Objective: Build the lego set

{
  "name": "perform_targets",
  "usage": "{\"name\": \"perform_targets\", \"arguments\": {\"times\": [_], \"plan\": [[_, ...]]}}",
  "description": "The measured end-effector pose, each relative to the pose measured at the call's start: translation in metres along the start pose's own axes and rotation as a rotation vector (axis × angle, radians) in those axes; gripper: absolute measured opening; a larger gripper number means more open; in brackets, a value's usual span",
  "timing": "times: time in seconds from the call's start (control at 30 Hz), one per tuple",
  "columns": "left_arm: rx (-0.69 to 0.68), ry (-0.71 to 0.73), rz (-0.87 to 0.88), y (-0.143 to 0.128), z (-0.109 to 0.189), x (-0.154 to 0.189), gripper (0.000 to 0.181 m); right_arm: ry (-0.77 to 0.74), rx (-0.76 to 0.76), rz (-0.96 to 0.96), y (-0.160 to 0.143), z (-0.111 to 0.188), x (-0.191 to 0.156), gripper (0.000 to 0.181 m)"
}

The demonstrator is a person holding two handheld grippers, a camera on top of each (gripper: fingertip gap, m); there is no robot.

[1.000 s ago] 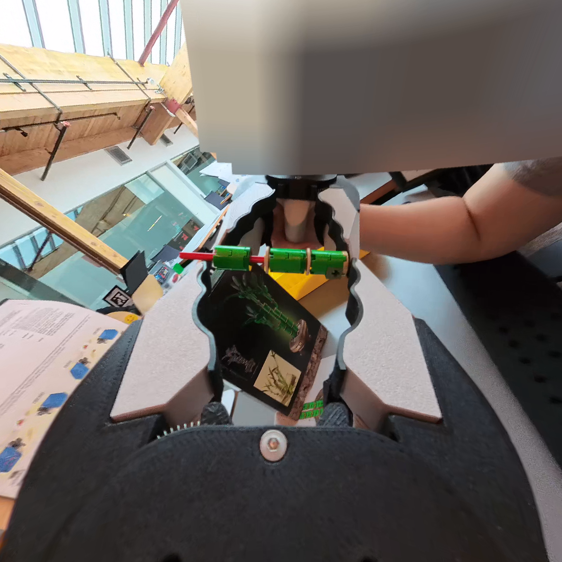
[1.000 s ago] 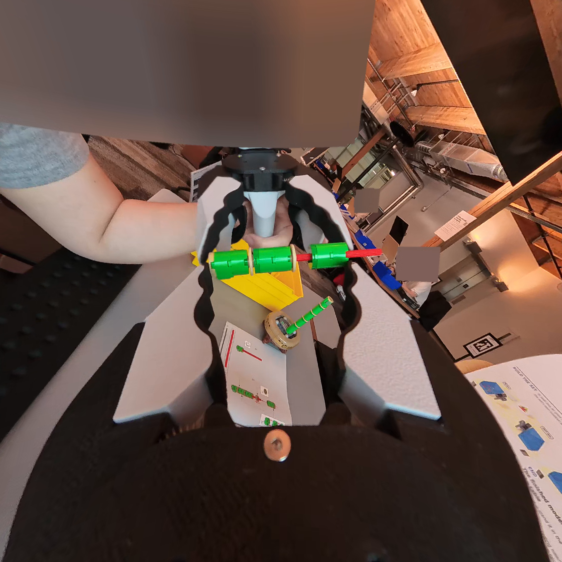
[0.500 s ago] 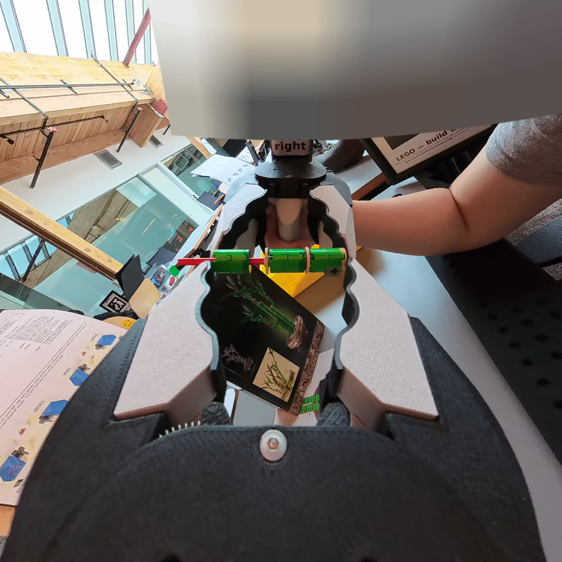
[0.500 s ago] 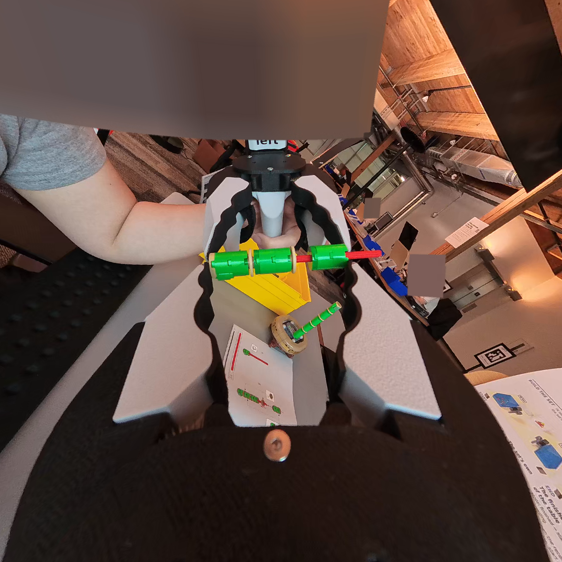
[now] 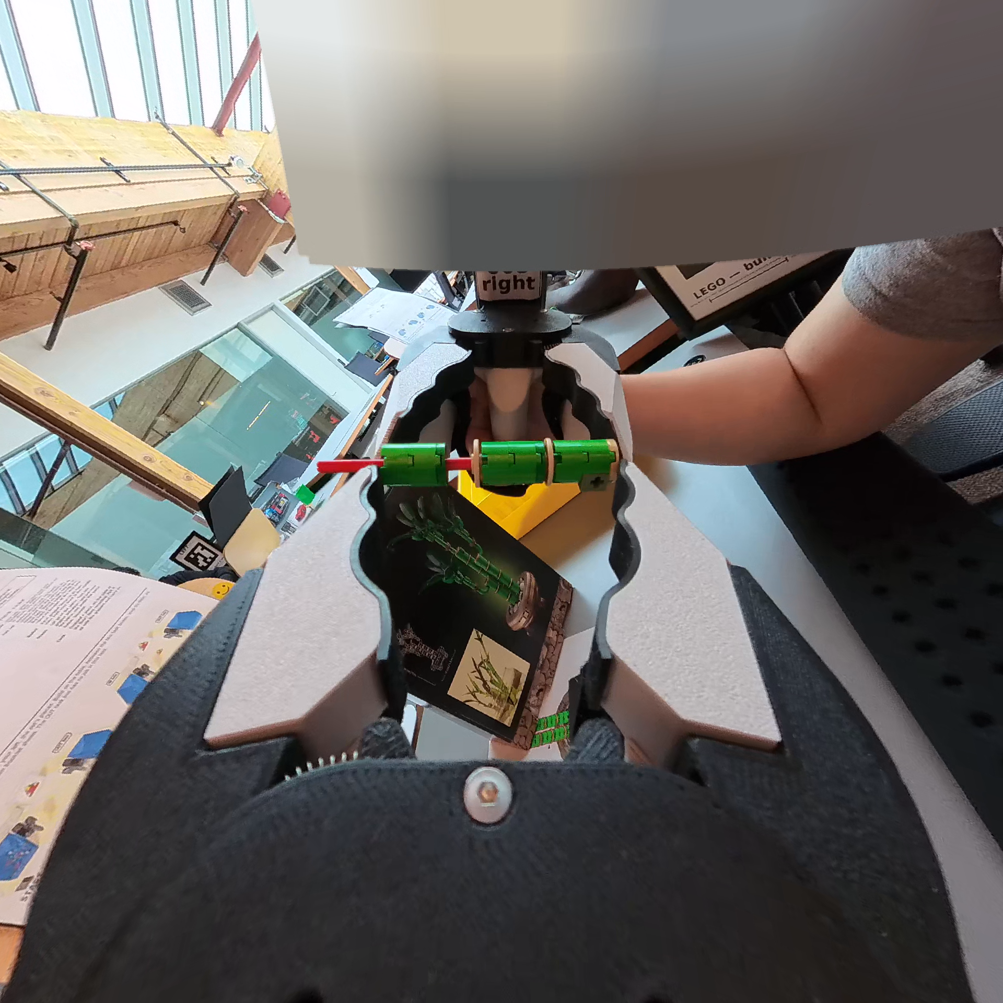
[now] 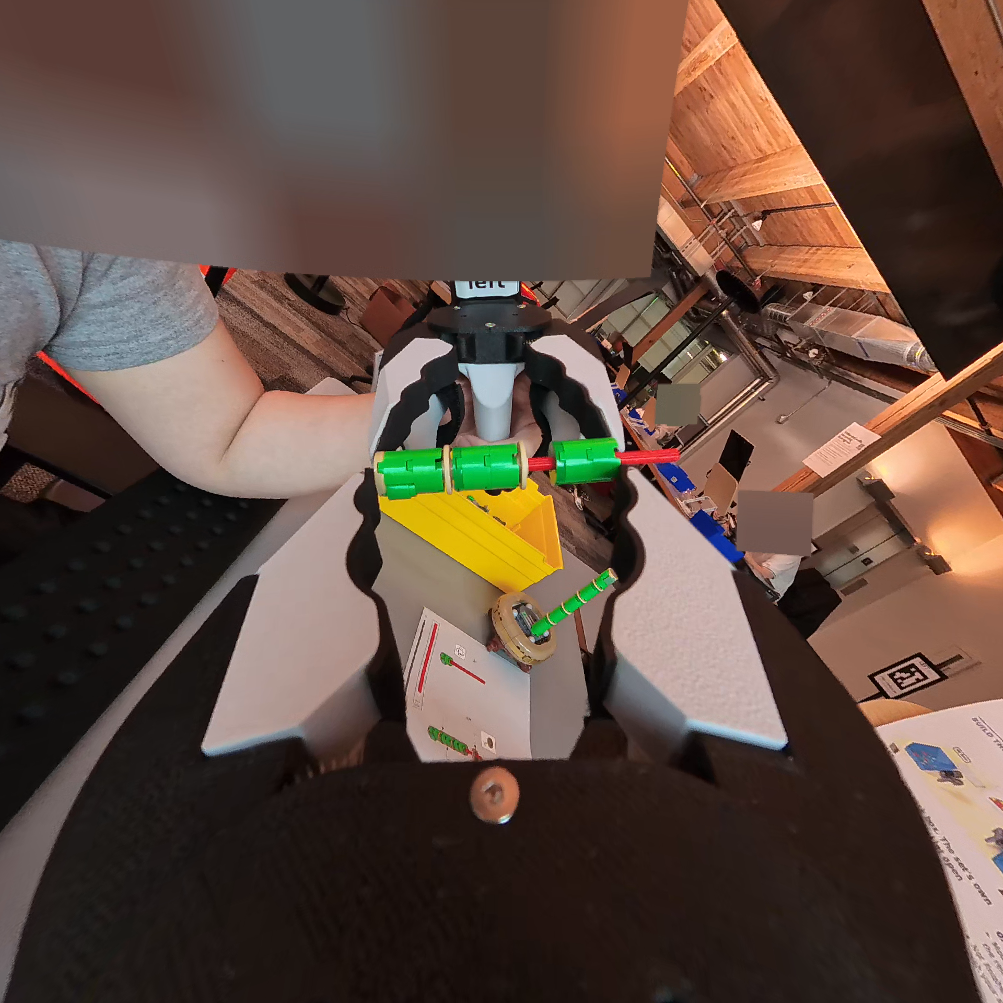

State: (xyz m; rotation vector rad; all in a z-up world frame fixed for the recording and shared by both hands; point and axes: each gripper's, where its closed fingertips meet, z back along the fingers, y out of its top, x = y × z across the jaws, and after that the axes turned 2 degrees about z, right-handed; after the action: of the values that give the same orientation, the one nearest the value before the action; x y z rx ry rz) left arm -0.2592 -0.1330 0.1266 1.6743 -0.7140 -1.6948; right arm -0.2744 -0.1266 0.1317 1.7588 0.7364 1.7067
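Above the tabletop (image 6: 325, 548), both tools, left (image 5: 496, 477) and right (image 6: 496, 477), clamp the red axle (image 6: 648, 456): two green segments (image 6: 450, 469) seated, a third (image 6: 586, 461) apart, stalk unfinished.

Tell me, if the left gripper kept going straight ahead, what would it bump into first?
Probably the green bamboo stalk at its fingertips, then the right gripper facing it just beyond.

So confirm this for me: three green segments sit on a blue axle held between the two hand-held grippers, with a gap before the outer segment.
Not quite: the axle is red, not blue, as the right wrist view shows. The rest stands: three green segments sit on it, held between the left hand-held gripper and right hand-held gripper, with a gap before the outer one.
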Motion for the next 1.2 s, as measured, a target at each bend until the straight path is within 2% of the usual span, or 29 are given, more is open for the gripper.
{"name": "perform_targets", "arguments": {"times": [0.7, 0.9, 1.2], "plan": [[0.025, -0.034, 0.050, 0.0025, 0.0030, 0.0010, 0.083, 0.002, -0.010, -0.015, -0.0007, -0.0012, -0.0017, 0.084], [0.002, 0.018, 0.028, 0.0005, 0.0009, -0.0053, 0.086, -0.042, -0.037, -0.013, -0.0026, -0.0038, 0.0049, 0.085], [-0.007, 0.018, 0.026, 0.0003, 0.0027, -0.0078, 0.085, -0.051, -0.050, -0.022, -0.0025, -0.0056, 0.0056, 0.084]]}}
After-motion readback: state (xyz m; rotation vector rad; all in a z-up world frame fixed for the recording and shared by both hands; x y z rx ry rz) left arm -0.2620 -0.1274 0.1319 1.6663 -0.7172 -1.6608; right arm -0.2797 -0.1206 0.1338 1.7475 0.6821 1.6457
